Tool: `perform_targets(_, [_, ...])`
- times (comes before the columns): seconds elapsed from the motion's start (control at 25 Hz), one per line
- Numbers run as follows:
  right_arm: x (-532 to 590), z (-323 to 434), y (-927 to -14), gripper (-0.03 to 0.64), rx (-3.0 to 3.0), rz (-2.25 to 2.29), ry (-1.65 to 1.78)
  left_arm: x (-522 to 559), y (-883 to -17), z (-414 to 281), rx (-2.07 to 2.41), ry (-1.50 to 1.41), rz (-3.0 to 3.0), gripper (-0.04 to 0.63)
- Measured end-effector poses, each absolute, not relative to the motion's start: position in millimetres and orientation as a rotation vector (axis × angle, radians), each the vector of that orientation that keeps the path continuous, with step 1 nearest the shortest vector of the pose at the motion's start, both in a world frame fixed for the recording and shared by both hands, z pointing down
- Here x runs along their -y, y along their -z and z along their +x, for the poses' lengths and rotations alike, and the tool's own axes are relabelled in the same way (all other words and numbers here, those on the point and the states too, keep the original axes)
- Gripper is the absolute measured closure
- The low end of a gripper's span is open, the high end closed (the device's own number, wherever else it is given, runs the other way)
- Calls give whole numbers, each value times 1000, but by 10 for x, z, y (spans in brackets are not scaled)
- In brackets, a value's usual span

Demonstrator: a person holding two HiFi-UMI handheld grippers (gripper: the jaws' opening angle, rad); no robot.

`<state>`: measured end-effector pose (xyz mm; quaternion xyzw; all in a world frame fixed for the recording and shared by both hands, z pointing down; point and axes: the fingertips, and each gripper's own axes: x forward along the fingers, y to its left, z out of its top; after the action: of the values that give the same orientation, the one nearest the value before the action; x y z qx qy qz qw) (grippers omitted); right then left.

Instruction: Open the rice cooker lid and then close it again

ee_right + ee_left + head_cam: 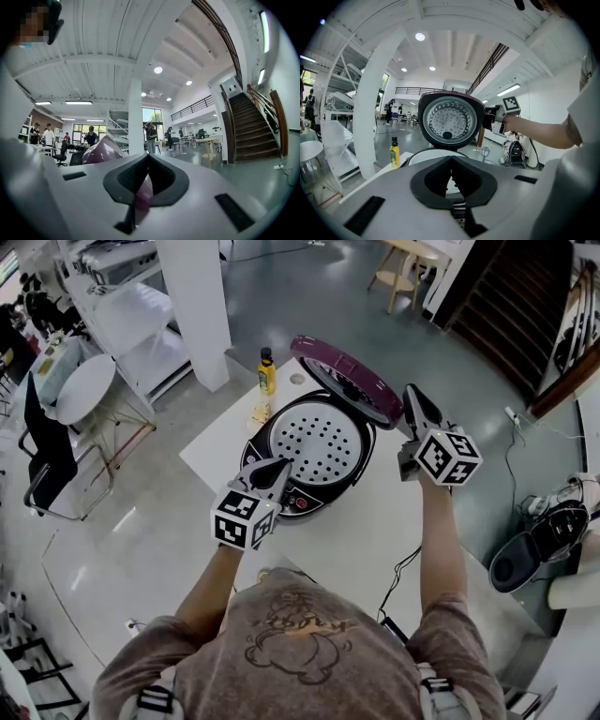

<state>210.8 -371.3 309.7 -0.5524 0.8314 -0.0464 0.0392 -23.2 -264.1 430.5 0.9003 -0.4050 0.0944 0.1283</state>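
- Maroon lid [349,381] of the rice cooker [305,502] stands raised at upper centre of the head view. The cooker sits on the white surface [375,521].
- Left gripper [279,468]: jaws closed on nothing, over the cooker's front edge.
- Right gripper [412,395]: jaws closed, tips beside the lid's right rim; contact cannot be told.
- Yellow bottle [267,373]: upright, just beyond the cooker.
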Motion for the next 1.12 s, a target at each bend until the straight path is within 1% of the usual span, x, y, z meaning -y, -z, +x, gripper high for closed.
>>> perform_targets(0.36, [3951,2355,-3077,615,-2483,-1708,171,2631,-4339,-184,1185,-277,2610,574])
perform_targets(1.12, [4213,2720,-3343,615,-2405,-1791,280,2638,-4442,-123,1193,-311,2597,574])
